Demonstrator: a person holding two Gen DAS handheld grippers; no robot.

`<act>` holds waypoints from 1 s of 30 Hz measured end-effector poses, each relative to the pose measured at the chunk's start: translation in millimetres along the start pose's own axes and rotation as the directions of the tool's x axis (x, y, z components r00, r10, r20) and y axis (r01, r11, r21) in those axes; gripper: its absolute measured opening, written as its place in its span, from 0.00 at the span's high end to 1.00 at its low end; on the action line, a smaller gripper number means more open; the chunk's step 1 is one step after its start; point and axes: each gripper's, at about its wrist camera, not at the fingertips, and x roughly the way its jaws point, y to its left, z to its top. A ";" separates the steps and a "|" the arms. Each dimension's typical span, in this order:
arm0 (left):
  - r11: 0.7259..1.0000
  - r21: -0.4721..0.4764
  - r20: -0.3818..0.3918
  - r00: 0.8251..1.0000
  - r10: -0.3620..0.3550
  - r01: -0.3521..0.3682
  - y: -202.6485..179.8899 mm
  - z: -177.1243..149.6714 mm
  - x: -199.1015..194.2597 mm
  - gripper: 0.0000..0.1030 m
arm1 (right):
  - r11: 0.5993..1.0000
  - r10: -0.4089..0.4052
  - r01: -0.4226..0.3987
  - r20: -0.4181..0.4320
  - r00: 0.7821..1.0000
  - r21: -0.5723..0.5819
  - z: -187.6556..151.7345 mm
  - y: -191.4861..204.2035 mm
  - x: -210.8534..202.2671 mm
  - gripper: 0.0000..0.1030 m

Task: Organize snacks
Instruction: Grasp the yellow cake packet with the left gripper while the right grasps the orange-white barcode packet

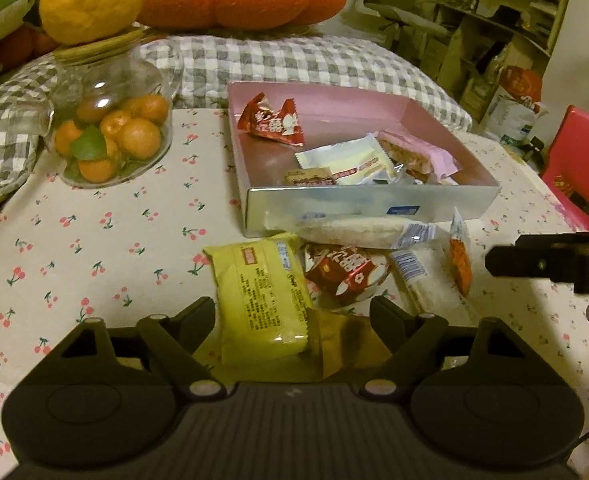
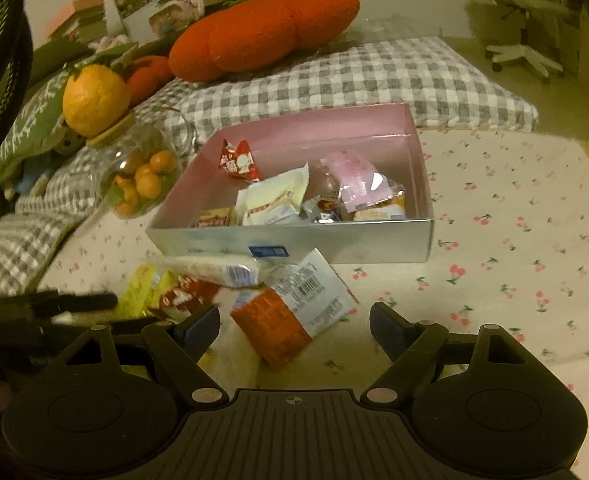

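Observation:
A silver box with a pink inside (image 1: 370,200) (image 2: 294,240) holds several snack packets. Loose snacks lie in front of it: a yellow packet (image 1: 258,300) (image 2: 142,284), a red packet (image 1: 344,272) (image 2: 182,296), a long white packet (image 1: 358,230) (image 2: 218,270) and an orange-and-white packet (image 2: 294,312) (image 1: 460,264). My left gripper (image 1: 292,322) is open around the near end of the yellow packet. My right gripper (image 2: 294,326) is open just over the orange-and-white packet; it shows in the left wrist view (image 1: 534,266) at the right.
A glass jar of small oranges (image 1: 110,136) (image 2: 142,176) with a big orange on its lid stands left of the box. Checked cushions (image 1: 294,60) and a red plush pillow (image 2: 262,28) lie behind. The cherry-print tablecloth (image 2: 514,260) stretches right. A red chair (image 1: 578,168) is at far right.

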 end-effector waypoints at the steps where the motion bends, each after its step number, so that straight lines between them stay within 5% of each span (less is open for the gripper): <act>1: 1.000 -0.010 -0.003 1.000 0.006 -0.006 1.5 -0.4 0.5 0.24 | 1.000 0.002 -0.002 0.000 1.000 0.014 1.6 0.6 2.9 0.18; 9: 0.996 -0.086 -0.001 0.999 0.034 -0.033 16.3 2.6 4.7 0.27 | 0.999 -0.044 0.045 -0.006 0.999 0.018 3.8 6.7 27.5 0.18; 23: 0.995 -0.019 -0.010 0.995 0.102 -0.102 35.5 0.2 -7.0 0.24 | 0.981 -0.183 0.188 -0.077 0.980 0.048 -1.3 -46.2 21.0 0.18; 30: 0.997 -0.032 -0.007 0.998 0.070 -0.070 33.0 6.0 -3.5 0.28 | 0.992 -0.107 0.112 -0.066 0.992 0.065 1.2 -38.1 19.1 0.18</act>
